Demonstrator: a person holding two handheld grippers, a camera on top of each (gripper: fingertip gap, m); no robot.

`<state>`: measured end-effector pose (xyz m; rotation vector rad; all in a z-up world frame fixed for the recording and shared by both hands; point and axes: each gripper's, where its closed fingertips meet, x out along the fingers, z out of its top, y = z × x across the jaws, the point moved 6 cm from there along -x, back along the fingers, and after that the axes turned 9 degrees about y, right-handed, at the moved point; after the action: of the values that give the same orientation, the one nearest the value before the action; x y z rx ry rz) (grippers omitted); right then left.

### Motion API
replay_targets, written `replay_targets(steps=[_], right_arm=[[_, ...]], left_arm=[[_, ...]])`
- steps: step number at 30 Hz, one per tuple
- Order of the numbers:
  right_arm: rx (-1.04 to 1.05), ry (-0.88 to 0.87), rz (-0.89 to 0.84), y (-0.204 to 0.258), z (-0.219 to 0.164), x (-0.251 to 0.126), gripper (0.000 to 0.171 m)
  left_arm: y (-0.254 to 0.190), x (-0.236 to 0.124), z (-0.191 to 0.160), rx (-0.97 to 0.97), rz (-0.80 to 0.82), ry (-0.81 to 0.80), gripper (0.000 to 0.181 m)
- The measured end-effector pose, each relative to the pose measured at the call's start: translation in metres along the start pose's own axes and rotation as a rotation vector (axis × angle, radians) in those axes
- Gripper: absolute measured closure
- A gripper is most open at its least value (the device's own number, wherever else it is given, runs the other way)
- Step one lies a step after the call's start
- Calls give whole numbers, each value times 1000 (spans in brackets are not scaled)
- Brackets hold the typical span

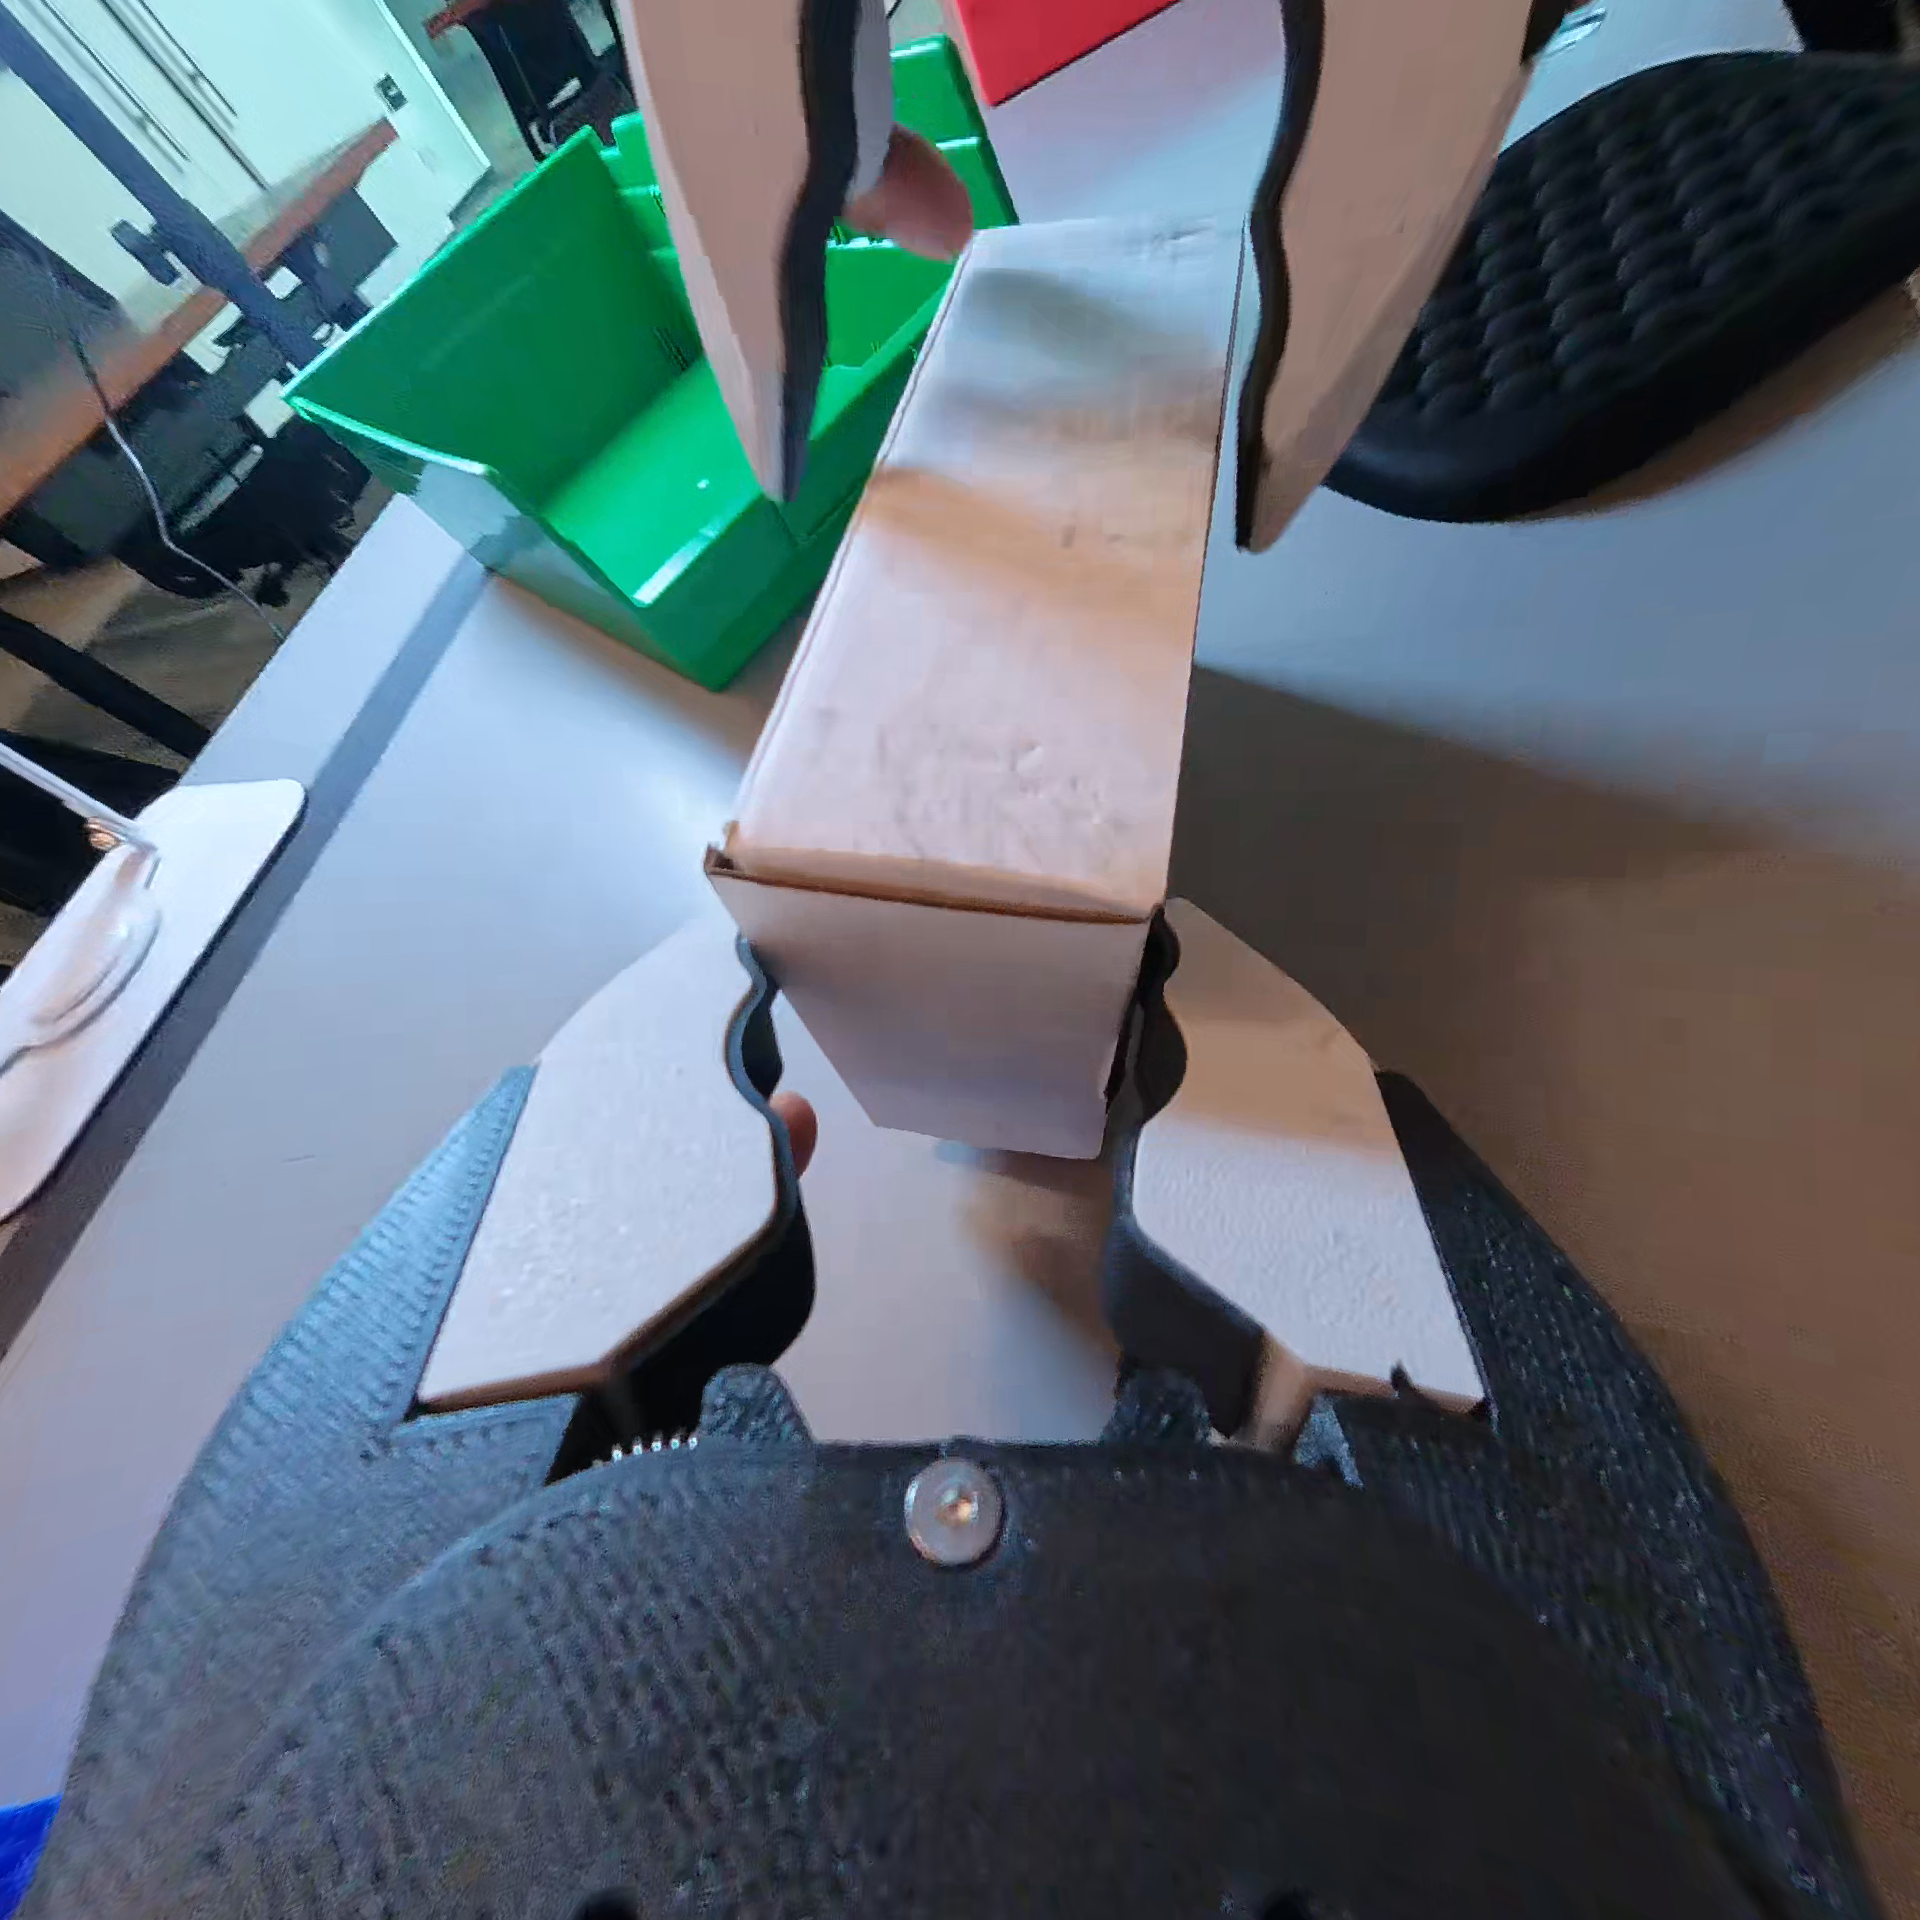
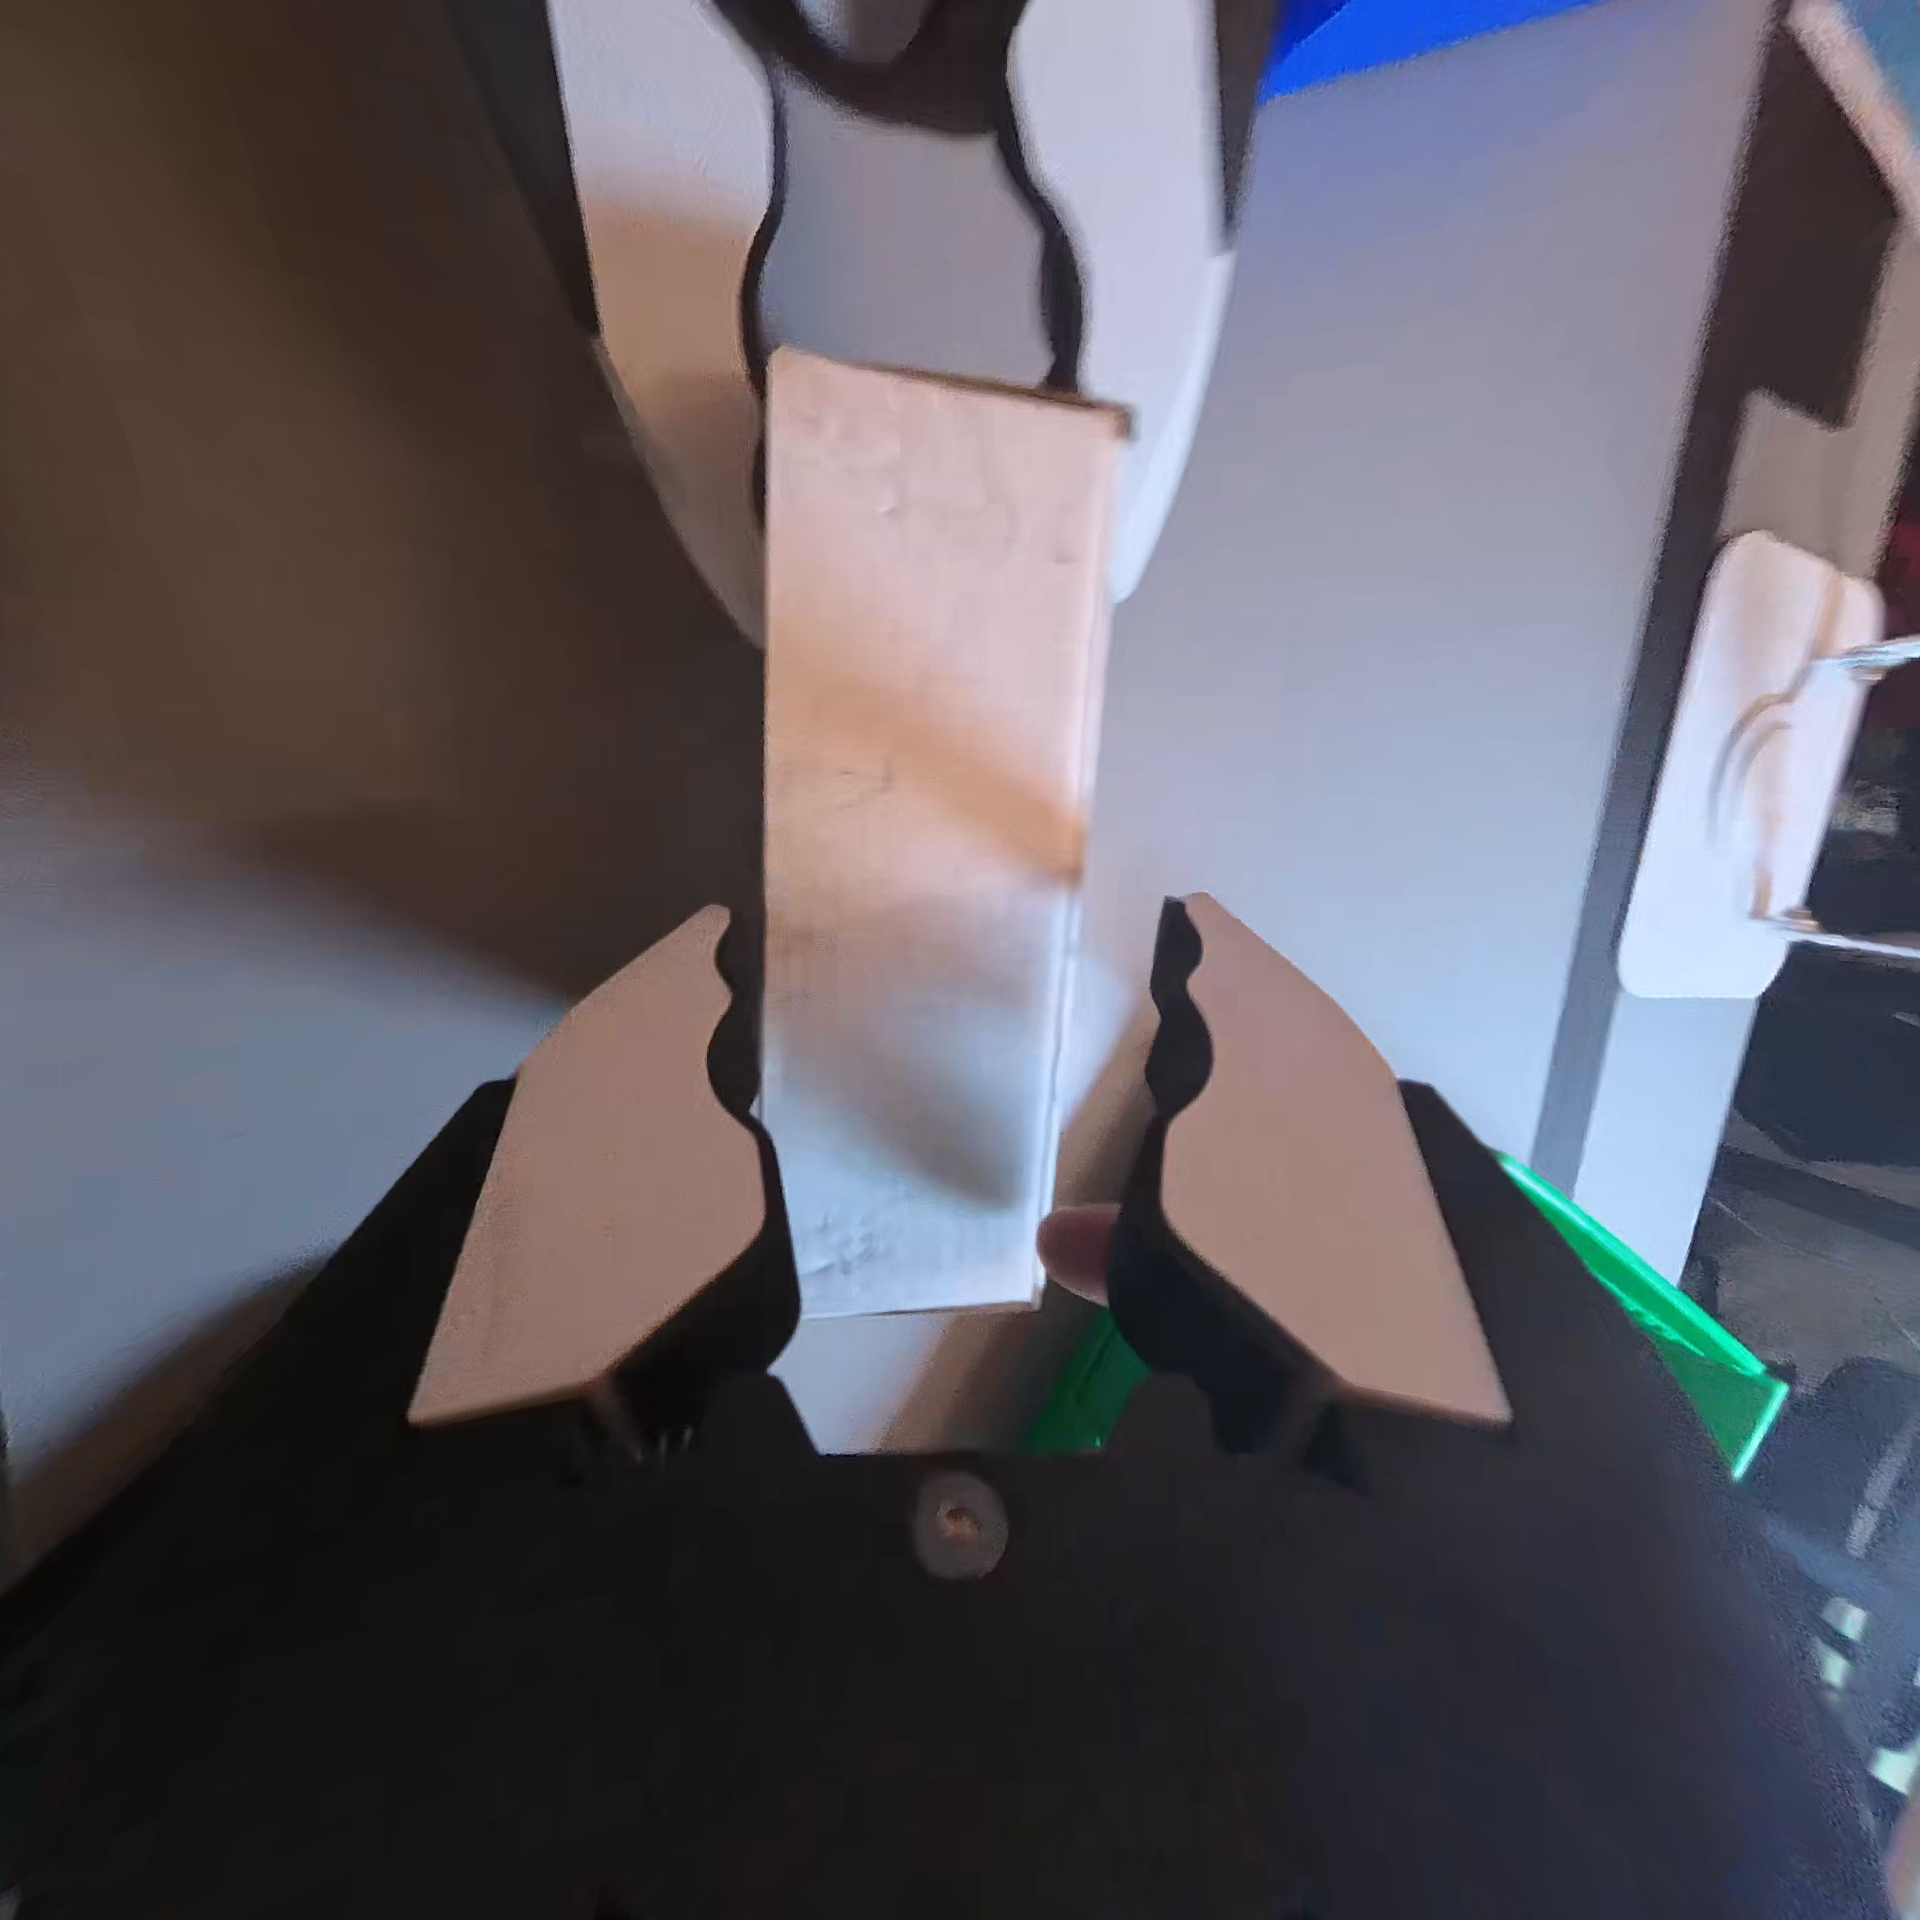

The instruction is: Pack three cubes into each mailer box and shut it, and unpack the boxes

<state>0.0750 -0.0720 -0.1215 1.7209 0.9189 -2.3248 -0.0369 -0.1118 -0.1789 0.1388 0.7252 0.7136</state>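
Note:
A shut white mailer box (image 1: 987, 675) hangs lengthwise above the grey table (image 1: 416, 935) between my two grippers. My left gripper (image 1: 956, 930) is shut on its near end, with both fingers against the box sides. My right gripper (image 1: 1018, 516) straddles the far end. In the right wrist view the box (image 2: 914, 675) lies between the right gripper's (image 2: 951, 909) fingers. One finger is against the box and there is a gap at the other. The left gripper (image 2: 920, 395) holds the far end there. An open green mailer box (image 1: 582, 416) stands behind, by the table edge. No cubes show.
A black mesh chair (image 1: 1662, 260) is at the right. A red box (image 1: 1039, 42) lies at the back. A white flat stand base (image 1: 125, 935) sits at the table's left edge, and it also shows in the right wrist view (image 2: 1745, 769). The green box (image 2: 1662, 1351) shows under the right gripper. About 7 cm separates my left fingertips from my right.

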Motion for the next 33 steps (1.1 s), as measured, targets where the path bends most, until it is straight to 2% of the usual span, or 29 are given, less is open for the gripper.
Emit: replay_targets(steps=[5, 6, 8, 10, 14, 17, 20, 24, 31, 33], right_arm=[[-149, 200, -93, 8, 8, 10, 108], [-164, 201, -121, 6, 9, 6, 108], [-145, 200, -151, -4, 7, -8, 108], [-86, 218, -235, -26, -4, -29, 107], [91, 352, -528, -100, -53, -74, 108], [185, 522, -678, -148, -106, -81, 108], [269, 652, -693, -176, -159, -56, 108], [280, 734, -677, -192, -210, 5, 108], [132, 833, -683, -192, -246, 94, 107], [183, 794, -538, -187, -250, 105, 106]], left_arm=[[-4, -7, 3, 23, 65, -19, 113], [-1, -11, 6, 21, 95, -49, 112], [13, -24, 12, -35, 167, -98, 97], [34, -44, 12, -134, 212, -166, 98], [69, -79, -2, -300, 309, -282, 111], [75, -87, -11, -335, 347, -298, 114], [72, -87, -16, -277, 397, -267, 114], [71, -83, -18, -249, 411, -225, 116], [75, -81, -28, -276, 418, -197, 118], [76, -80, -30, -282, 413, -195, 118]])
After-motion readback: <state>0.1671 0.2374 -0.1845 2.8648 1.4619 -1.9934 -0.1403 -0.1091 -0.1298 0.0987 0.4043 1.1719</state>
